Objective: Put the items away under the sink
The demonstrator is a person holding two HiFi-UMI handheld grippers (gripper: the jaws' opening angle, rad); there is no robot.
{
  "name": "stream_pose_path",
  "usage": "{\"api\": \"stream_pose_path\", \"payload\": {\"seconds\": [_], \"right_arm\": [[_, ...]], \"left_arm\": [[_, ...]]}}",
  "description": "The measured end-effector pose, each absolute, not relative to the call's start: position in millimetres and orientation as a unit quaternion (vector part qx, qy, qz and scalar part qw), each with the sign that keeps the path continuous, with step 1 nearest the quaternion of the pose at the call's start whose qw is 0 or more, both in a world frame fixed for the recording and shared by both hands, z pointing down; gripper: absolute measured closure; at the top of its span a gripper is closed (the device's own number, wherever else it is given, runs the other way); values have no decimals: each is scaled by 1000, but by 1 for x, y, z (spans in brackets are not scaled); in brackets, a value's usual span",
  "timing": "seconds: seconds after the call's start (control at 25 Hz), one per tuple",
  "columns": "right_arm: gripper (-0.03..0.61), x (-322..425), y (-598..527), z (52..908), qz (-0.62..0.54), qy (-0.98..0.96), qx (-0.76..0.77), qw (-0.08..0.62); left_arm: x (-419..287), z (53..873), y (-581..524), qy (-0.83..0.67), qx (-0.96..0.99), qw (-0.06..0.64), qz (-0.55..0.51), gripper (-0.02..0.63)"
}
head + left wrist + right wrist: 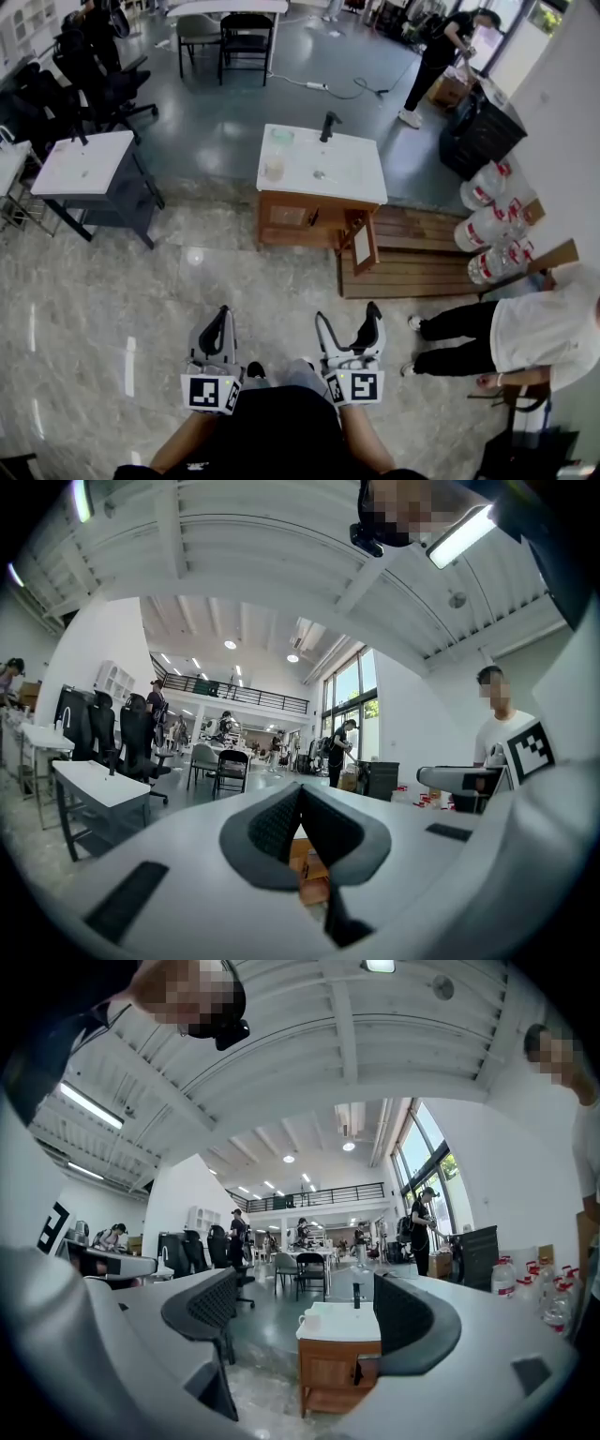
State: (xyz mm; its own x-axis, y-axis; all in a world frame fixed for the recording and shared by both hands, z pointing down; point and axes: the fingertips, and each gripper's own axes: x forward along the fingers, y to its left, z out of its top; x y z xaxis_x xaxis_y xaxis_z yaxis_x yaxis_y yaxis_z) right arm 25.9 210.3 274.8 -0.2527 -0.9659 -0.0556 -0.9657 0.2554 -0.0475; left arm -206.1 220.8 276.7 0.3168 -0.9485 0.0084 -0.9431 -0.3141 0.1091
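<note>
Approach phase, nothing picked up yet. Left tongs point(300, 791): pads together at the tips, nothing between them. Right tongs point(309, 1309): spread wide and empty, with only the far-off sink unit framed in the gap. Both are held level, side by side, low in the head view, pointing at the sink bench point(352, 173).

Items sit on the bench's left half: a cup point(274, 169) near the front edge, a pale green dish point(282, 136) behind it. The faucet point(328, 125) is at the back. Something small lies mid-top, too small to tell. The cabinet point(286, 217) below has its right-hand door point(364, 242) swung open.

Key geometry: everything lies straight ahead, well apart from both tongs, with bare floor point(141, 281) between. Right tongs line up with the bench; left tongs sit just off its left edge. Likely call: close the distance first, take the cup with the open right tongs, then go low into the open side.
</note>
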Motion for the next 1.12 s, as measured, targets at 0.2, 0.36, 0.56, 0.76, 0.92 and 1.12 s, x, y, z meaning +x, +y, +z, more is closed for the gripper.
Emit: {"api": "stream_pose_path", "payload": {"seconds": [0.2,0.36,0.56,0.76,0.92,1.12], "right_arm": [[130,10,198,279,-6,799,-600,32],[130,-1,179,282,-9,807,-589,30],[130,-8,146,288,-10,819,-572,31],[132,-8,104,295,-12,832,-554,29],[132,4,62,298,-16,837,-545,36],[132,10,4,315,-28,855,-517,30]], "left_arm": [[-225,284,215,-597,800,59,-31,607],[-235,289,204,-606,793,64,-31,607],[-239,295,180,-619,782,63,-30,607],[-234,299,151,-635,770,67,-25,607],[-220,301,118,-643,762,67,-21,607],[-203,304,74,-663,745,70,-8,607]]}}
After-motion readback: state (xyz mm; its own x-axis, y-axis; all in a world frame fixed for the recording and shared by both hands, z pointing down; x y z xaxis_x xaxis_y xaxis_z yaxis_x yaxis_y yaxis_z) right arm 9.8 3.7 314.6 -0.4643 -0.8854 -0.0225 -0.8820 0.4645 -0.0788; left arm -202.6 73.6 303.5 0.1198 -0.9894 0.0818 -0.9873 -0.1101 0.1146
